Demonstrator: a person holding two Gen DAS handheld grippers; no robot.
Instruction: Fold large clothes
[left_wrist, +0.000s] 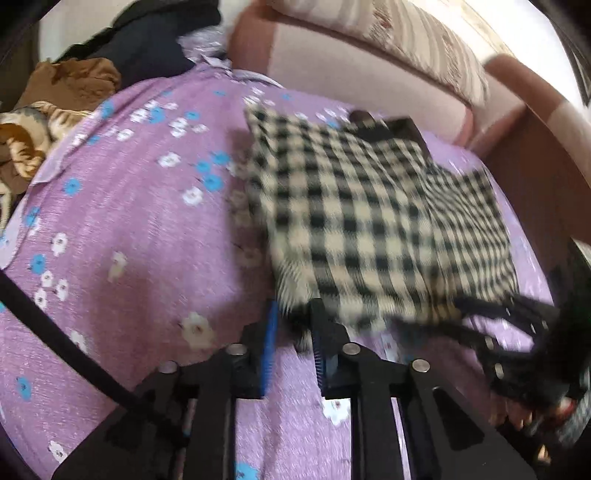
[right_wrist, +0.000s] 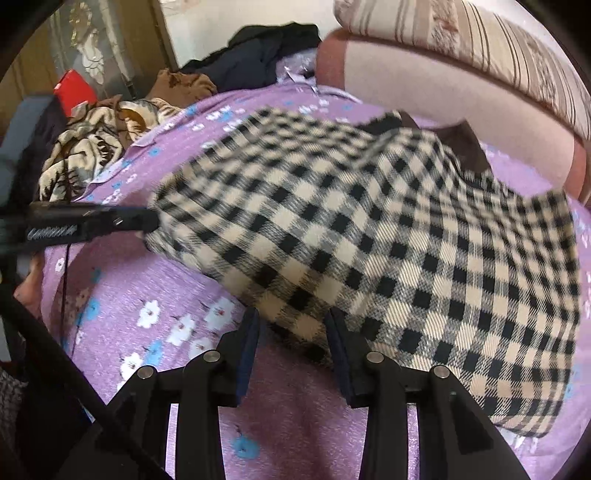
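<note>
A cream-and-black checked garment (left_wrist: 369, 214) with a dark brown collar (left_wrist: 402, 129) is folded over on a purple flowered bedspread (left_wrist: 140, 229). My left gripper (left_wrist: 294, 317) pinches its near left corner, with cloth filling the narrow gap between the blue pads. In the right wrist view the same garment (right_wrist: 369, 240) is raised off the bed, and my right gripper (right_wrist: 293, 322) is shut on its thick near edge, which fills the space between the fingers. The left gripper (right_wrist: 149, 221) shows there at the garment's left edge. The right gripper (left_wrist: 524, 317) shows blurred at the garment's right corner.
A pink-and-cream headboard cushion (right_wrist: 424, 92) and a striped pillow (right_wrist: 480, 40) line the far side. Piled clothes lie at the far left: a brown patterned cloth (right_wrist: 85, 147), a tan one (left_wrist: 74, 81) and dark garments (right_wrist: 266, 48). A red box (right_wrist: 74, 92) stands beyond the bed.
</note>
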